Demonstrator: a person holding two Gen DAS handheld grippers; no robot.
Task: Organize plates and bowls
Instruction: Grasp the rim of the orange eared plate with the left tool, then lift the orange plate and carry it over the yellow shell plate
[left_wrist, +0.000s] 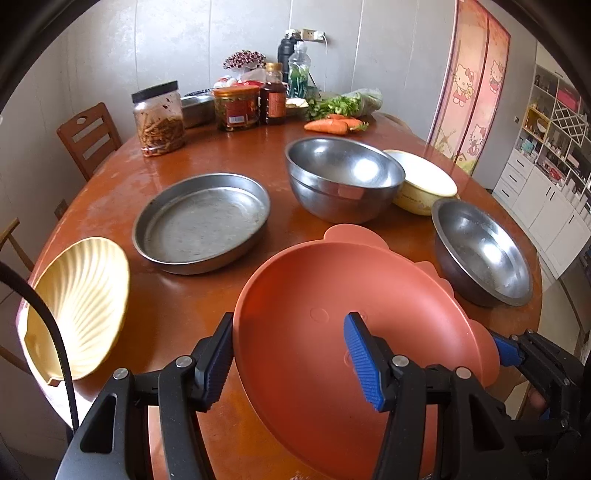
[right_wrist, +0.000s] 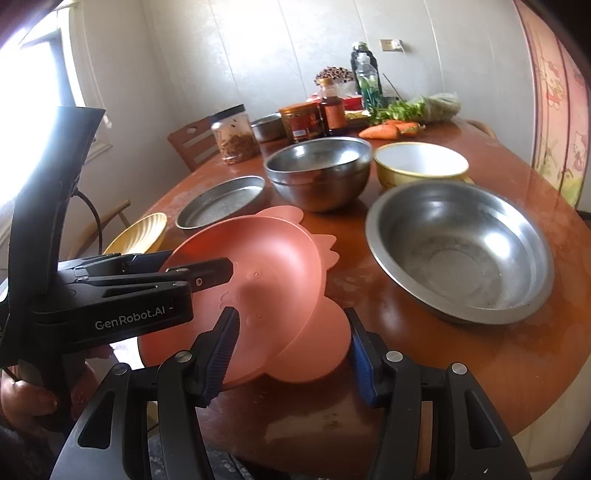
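Both the left gripper (left_wrist: 288, 365) and right gripper (right_wrist: 291, 354) clamp opposite rims of the light, stiff salmon-pink plastic plate (left_wrist: 332, 332), tilted over the brown surface (left_wrist: 184, 295); likely slippery, so edge holds suit.

We count two steel bowls (left_wrist: 345, 177) (left_wrist: 482, 253), one yellow bowl (left_wrist: 424, 182), one steel round pan (left_wrist: 201, 221), one pink plastic plate (left_wrist: 332, 332), one ribbed cream dish (left_wrist: 79, 306), two carrots (left_wrist: 327, 126), three jars (left_wrist: 159, 118), two bottles (left_wrist: 297, 70) on the table (left_wrist: 147, 158).
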